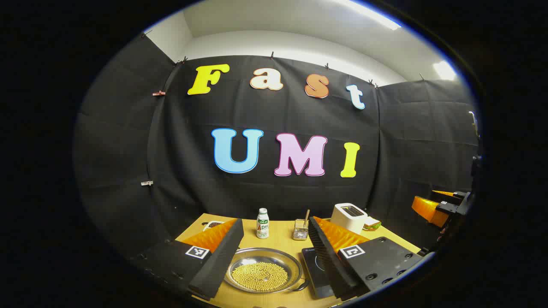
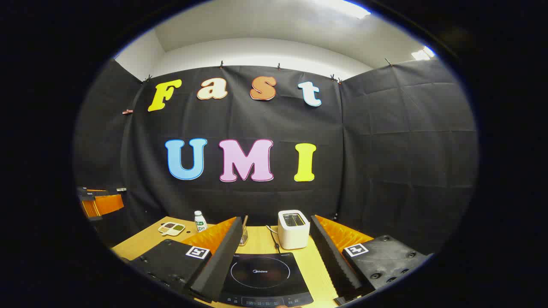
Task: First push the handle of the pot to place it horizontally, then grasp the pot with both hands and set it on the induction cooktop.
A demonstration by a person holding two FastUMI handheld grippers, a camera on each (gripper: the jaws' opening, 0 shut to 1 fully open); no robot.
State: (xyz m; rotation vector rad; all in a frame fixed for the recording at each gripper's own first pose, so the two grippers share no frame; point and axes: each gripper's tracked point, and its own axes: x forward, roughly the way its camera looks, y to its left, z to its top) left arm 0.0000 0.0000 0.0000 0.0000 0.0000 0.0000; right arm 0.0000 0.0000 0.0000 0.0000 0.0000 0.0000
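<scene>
A shallow steel pot (image 1: 263, 269) full of small yellow beads sits on the wooden table, framed between the fingers of my left gripper (image 1: 274, 261), which stands open above it without touching. A dark handle stub (image 1: 302, 285) pokes out at the pot's lower right rim. The black induction cooktop (image 1: 316, 267) lies just right of the pot. In the right gripper view the same cooktop (image 2: 263, 276) lies between the fingers of my right gripper (image 2: 274, 261), open and holding nothing. The other gripper (image 1: 441, 205) shows at the far right of the left gripper view.
A white toaster (image 2: 293, 229) stands behind the cooktop with its cord trailing left. A small white bottle (image 1: 262, 223), a metal holder with a stick (image 1: 301, 229) and a divided snack dish (image 2: 171, 228) sit along the back of the table (image 1: 282, 233).
</scene>
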